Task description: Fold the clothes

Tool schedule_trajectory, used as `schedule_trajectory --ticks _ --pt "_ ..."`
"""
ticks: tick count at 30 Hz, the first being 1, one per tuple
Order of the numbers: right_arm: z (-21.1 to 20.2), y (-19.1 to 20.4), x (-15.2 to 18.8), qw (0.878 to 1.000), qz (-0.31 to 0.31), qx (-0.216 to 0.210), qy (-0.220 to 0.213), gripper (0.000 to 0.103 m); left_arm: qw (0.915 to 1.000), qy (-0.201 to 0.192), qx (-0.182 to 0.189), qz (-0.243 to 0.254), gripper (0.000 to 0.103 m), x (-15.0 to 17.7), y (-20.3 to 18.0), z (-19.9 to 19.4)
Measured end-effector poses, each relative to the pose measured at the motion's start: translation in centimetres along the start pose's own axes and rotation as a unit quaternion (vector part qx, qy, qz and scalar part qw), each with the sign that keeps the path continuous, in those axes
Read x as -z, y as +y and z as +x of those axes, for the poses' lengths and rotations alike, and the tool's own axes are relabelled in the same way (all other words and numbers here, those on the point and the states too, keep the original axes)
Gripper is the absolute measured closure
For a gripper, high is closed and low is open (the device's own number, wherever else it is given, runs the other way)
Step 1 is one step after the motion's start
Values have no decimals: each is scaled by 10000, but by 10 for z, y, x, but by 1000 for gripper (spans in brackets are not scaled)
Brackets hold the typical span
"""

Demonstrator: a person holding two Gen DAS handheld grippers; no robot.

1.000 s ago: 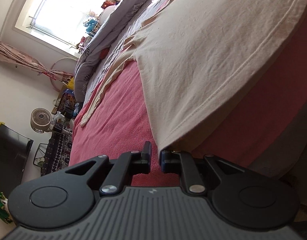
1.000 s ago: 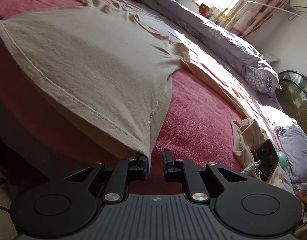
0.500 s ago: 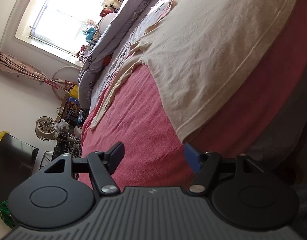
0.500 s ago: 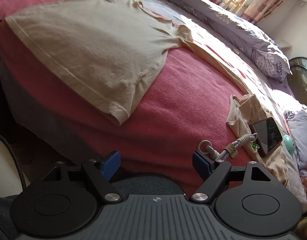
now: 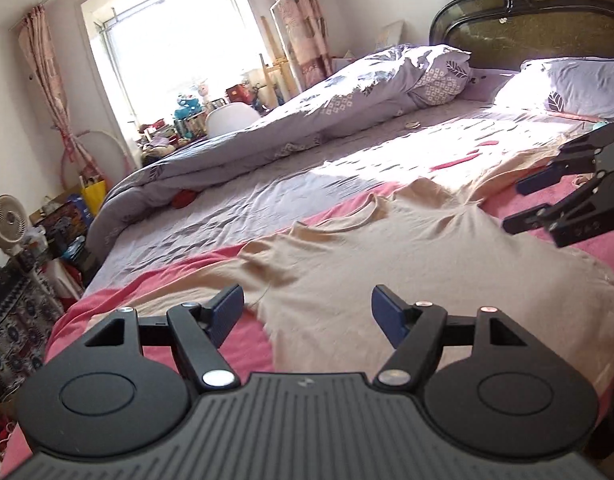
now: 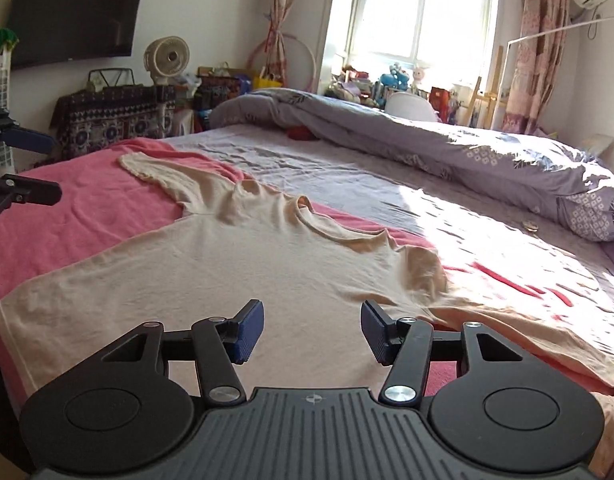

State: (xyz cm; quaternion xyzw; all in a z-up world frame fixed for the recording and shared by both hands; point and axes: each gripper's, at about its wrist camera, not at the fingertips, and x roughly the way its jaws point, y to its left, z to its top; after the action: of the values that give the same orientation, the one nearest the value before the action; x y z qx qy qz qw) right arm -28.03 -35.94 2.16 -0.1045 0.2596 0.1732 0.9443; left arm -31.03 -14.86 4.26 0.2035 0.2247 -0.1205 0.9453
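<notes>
A beige long-sleeved shirt (image 5: 387, 248) lies spread flat on a pink towel (image 5: 159, 280) on the bed; it also shows in the right wrist view (image 6: 235, 264), collar toward the window. My left gripper (image 5: 307, 314) is open and empty, raised above the shirt's left side seam. My right gripper (image 6: 311, 330) is open and empty, raised above the shirt's body near its right armpit. The right gripper's fingers (image 5: 555, 176) show at the right edge of the left wrist view. The left gripper's fingers (image 6: 23, 140) show at the left edge of the right wrist view.
A rumpled lilac duvet (image 6: 447, 148) lies along the far side of the bed. A dark headboard (image 5: 527, 24) and a pillow (image 5: 571, 88) are at the right. A fan (image 6: 167, 60), a patterned cloth-covered stand (image 6: 107, 120) and a wall TV (image 6: 71, 20) stand beyond the bed's foot.
Both grippers let go of the shirt's bottom corners and opened. They then lifted from the bed's edge and now look level across the bed.
</notes>
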Motion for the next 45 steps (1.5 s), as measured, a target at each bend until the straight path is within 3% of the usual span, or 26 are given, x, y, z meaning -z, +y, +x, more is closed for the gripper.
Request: schedule_trajectory --ticks 3,5,8,11,15,17,20,24,26,30,36,38,40,42,45 --pt "56 -18 3 9990 -30 -45 440 50 9975 562 254 345 30 7 -18 75" --pt "81 -34 13 9964 -51 8 850 51 9923 1112 366 410 31 32 -20 107" --pt "83 -66 26 9907 377 45 1307 50 9843 1622 634 -288 28 46 5 103" --pt "75 -83 9 9806 501 367 1861 49 9621 2394 816 -1019 23 44 32 93" --pt "76 -84 -53 9835 262 -95 1789 49 9315 3275 769 -1381 24 37 56 83" --pt "95 -84 -87 9854 458 -448 1576 48 9306 3261 644 -1531 25 26 75 81" --pt "141 -90 -131 9773 1344 -1137 1181 48 9413 2823 240 -1834 25 4 124 94" --pt "228 -96 -158 9361 2779 -1865 1081 54 9491 2452 -613 -1878 25 -11 196 142" --pt "268 -98 -162 9122 3307 -2139 1129 55 9486 2357 -957 -1884 25 -12 228 171" --pt "342 -102 -159 8640 4104 -2550 1414 55 9366 2506 -1436 -1986 25 -1 280 231" --pt "399 -100 -136 8326 4324 -2832 1992 55 9065 3200 -1636 -2214 25 42 309 290" --pt "406 -104 -130 8181 4492 -3010 1957 57 9044 3189 -1756 -2224 20 51 305 293" --pt "411 -109 -128 8155 4581 -3003 1869 61 9031 3148 -1875 -2238 14 54 303 292" --pt "415 -116 -127 8243 4502 -2889 1852 61 9010 3119 -1891 -2349 13 56 304 291" --pt "415 -114 -128 8244 4242 -3184 1974 61 8955 3126 -1852 -2571 7 61 311 289"
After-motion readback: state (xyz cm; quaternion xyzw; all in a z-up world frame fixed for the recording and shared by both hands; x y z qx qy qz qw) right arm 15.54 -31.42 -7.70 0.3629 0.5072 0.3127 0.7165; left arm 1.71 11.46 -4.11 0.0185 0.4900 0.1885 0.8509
